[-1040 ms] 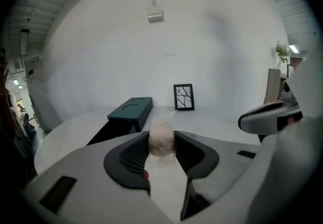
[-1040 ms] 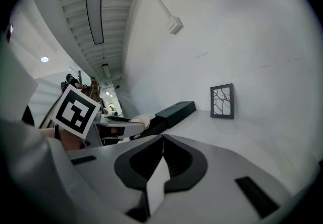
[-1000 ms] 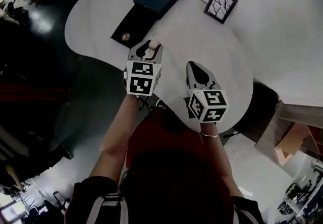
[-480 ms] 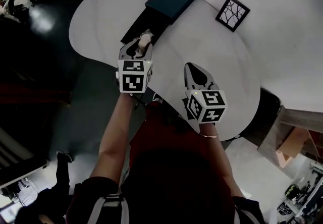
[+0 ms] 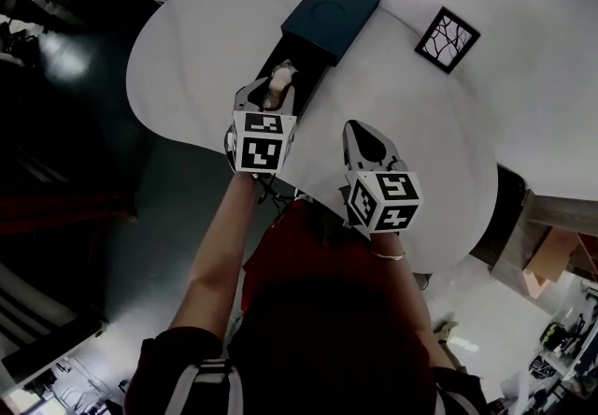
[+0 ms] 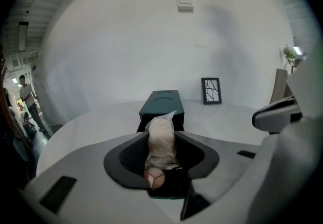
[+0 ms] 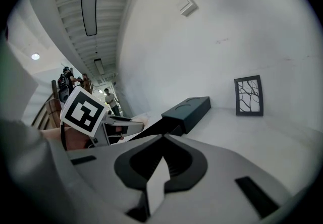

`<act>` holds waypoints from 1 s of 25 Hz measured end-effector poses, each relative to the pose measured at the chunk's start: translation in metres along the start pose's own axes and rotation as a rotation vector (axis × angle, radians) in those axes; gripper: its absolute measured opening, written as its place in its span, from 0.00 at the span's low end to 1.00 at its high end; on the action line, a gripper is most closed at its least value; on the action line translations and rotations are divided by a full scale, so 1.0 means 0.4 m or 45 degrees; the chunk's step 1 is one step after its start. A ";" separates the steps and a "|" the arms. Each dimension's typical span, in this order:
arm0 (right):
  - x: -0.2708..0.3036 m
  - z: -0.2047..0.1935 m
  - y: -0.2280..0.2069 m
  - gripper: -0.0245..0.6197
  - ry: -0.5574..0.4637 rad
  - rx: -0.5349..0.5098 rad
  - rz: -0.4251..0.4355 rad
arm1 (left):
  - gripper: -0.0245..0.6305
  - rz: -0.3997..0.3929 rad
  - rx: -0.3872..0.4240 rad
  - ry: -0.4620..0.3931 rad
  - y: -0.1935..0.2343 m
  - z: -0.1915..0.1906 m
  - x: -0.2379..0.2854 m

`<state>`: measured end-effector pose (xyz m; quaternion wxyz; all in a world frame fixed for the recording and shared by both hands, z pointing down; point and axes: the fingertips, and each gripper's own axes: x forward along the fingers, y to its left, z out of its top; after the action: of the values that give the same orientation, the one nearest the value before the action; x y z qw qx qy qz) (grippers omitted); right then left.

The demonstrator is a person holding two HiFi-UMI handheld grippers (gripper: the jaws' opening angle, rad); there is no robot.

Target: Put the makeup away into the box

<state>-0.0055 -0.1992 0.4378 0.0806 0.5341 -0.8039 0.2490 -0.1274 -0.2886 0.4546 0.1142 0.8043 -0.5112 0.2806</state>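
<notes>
Head view looks down on a white table (image 5: 187,58) with a dark box (image 5: 334,11) on it, and a black drawer (image 5: 304,63) sticks out of the box toward the person. The left gripper (image 5: 277,86) covers the near end of that drawer, so what lies inside is hidden from above. The left gripper view shows its jaws squeezing a pale, soft lump of makeup (image 6: 161,140) in clear wrap. What kind of makeup it is cannot be told. Just under the lump, a small round pink piece (image 6: 155,179) peeks out in the drawer, half hidden by the jaws. Whether the lump touches the drawer cannot be seen. The right gripper (image 5: 363,135) hangs over bare table near the person, and its own view shows its jaws pressed together with nothing between them. A small picture frame (image 5: 447,39) lies past the box, well apart from both grippers. A second ago the left gripper held the lump over the table beside the drawer's end, and the round pink piece showed from above. Now the lump is over the open drawer. The right gripper has stayed close by on the same side.
</notes>
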 end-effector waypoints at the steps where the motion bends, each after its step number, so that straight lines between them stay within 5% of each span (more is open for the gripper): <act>1: 0.015 0.003 0.004 0.06 0.000 0.003 -0.009 | 0.29 -0.012 0.008 0.005 0.007 0.001 0.013; 25: 0.148 0.017 -0.034 0.06 0.042 0.059 -0.203 | 0.29 -0.291 0.105 0.193 -0.018 -0.030 0.244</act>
<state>-0.0168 -0.2551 0.4595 0.1008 0.5939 -0.7515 0.2690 -0.0937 -0.3537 0.5207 0.1506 0.8378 -0.3943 0.3463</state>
